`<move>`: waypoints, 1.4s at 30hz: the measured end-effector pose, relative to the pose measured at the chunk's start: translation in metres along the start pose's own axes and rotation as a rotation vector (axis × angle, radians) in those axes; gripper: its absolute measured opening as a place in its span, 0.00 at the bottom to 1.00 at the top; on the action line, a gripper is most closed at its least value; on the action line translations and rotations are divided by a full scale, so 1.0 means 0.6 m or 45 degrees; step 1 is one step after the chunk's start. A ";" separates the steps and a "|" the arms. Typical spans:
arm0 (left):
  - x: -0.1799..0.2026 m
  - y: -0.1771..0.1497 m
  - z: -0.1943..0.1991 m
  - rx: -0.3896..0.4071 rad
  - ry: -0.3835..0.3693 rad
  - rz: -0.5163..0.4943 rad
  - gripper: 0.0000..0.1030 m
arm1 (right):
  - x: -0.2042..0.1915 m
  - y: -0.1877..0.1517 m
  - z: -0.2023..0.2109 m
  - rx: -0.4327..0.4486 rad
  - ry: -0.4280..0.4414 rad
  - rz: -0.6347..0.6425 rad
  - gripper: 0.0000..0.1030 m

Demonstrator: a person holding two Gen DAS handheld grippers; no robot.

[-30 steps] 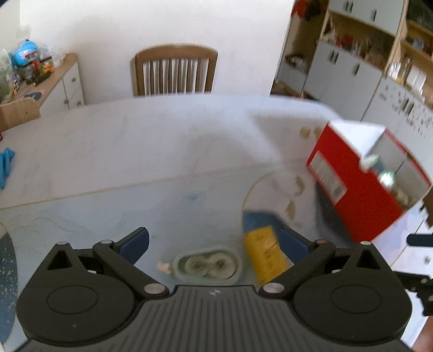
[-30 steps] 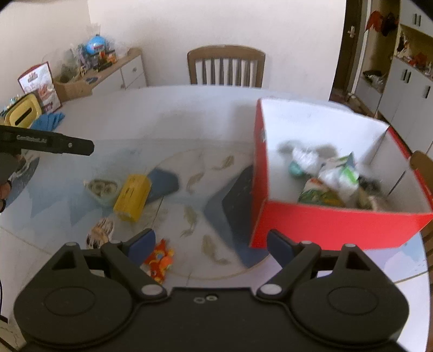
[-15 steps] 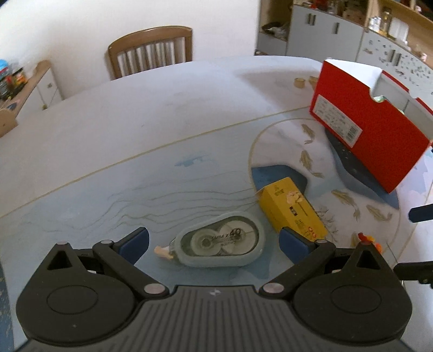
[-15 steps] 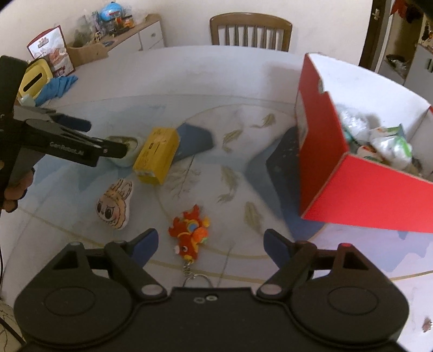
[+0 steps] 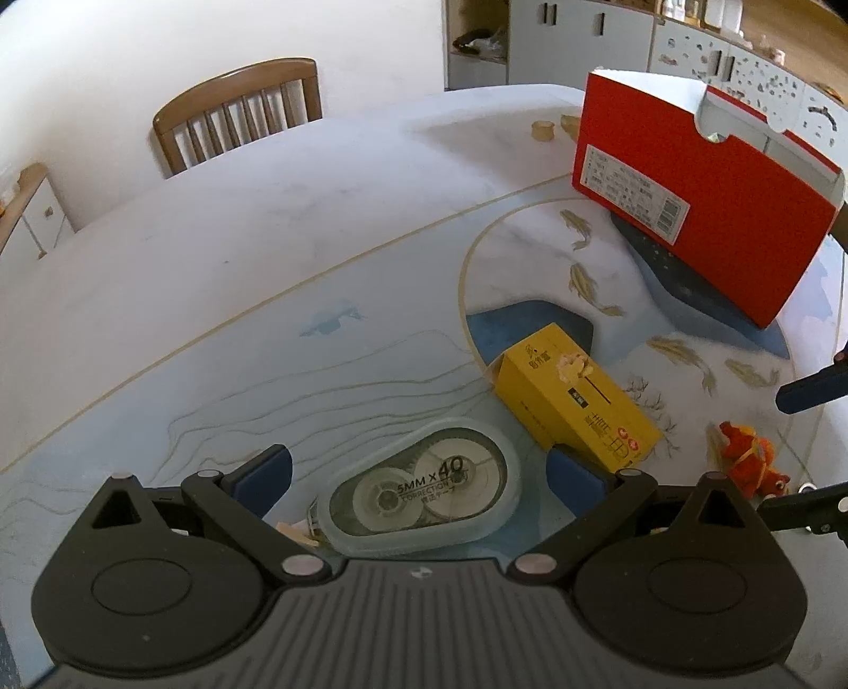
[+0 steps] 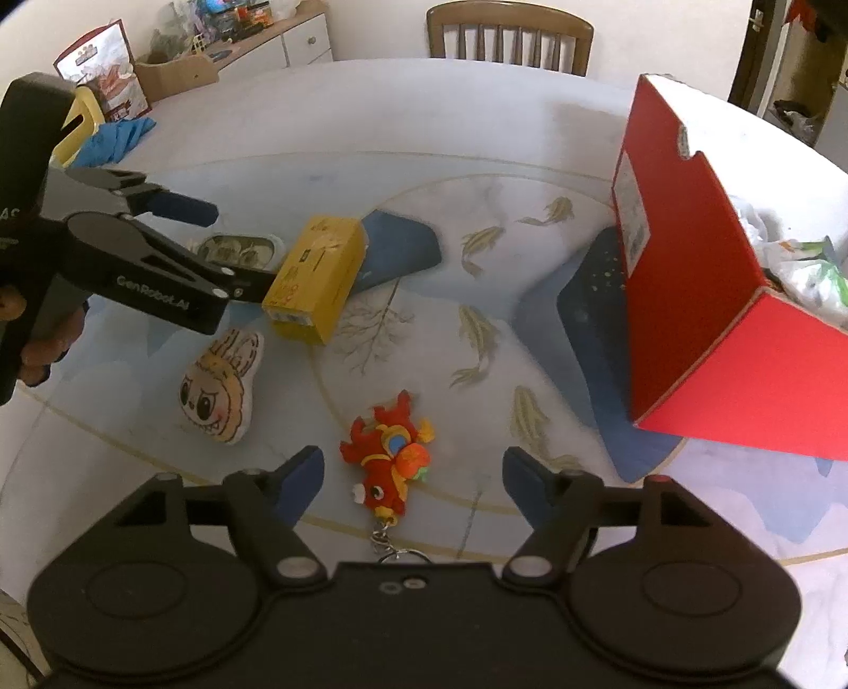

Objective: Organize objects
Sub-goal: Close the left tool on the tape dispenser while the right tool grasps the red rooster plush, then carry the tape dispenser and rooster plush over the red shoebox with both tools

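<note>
- While both grippers point down at the table, the translucent, oval correction-tape dispenser lies flat on the glass top between the blue pads of the left gripper, whose jaws stand wide and clear of it on both sides.
- Just beside the dispenser, on its right in the left wrist view, lies a yellow rectangular cardboard carton on its long side; whether the two touch I cannot tell.
- Between the pads of the right gripper lies a small red and orange plush dragon keychain, its metal ring toward the camera; the jaws are closing but the pads are not yet on it.
- Left of the dragon rests a flat beige plush face with rabbit ears.
- Well apart on the right stands the open red cardboard box, white inside, with crumpled wrappers and packets in it.
- All of this sits on the round table with its fish-patterned blue and white top; a wooden slat-back chair stands at the far edge.
</note>
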State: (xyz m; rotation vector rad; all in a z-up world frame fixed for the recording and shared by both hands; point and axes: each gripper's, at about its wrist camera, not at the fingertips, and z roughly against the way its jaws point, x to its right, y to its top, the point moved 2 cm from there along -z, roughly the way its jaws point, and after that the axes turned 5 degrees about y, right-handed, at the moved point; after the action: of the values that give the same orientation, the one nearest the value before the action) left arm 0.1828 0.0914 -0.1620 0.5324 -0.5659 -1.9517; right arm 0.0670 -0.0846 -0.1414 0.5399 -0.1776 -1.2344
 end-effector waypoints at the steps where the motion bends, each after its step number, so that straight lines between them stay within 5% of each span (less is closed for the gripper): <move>1: -0.001 -0.001 0.000 0.004 -0.008 -0.006 1.00 | 0.000 -0.001 -0.002 -0.003 0.001 0.001 0.71; 14: 0.005 -0.021 0.010 0.082 -0.024 -0.127 0.94 | 0.004 -0.002 -0.004 0.009 -0.005 0.016 0.57; 22: 0.007 -0.024 0.014 0.084 -0.035 -0.114 0.79 | -0.004 0.000 -0.003 0.018 0.010 0.052 0.42; 29: 0.009 -0.024 0.015 0.062 -0.008 -0.082 0.78 | -0.008 -0.002 -0.004 0.031 0.005 0.065 0.35; 31: 0.009 -0.025 0.016 0.061 -0.007 -0.070 0.77 | -0.008 -0.002 -0.001 0.042 0.001 0.064 0.26; 42: 0.007 -0.026 0.034 0.068 0.021 -0.002 0.77 | -0.001 -0.008 0.033 0.103 0.008 0.043 0.25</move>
State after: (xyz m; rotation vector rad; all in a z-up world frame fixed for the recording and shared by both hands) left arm 0.1582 0.0973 -0.1559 0.5820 -0.6090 -1.9366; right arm 0.0549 -0.0911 -0.1266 0.6086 -0.2313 -1.1966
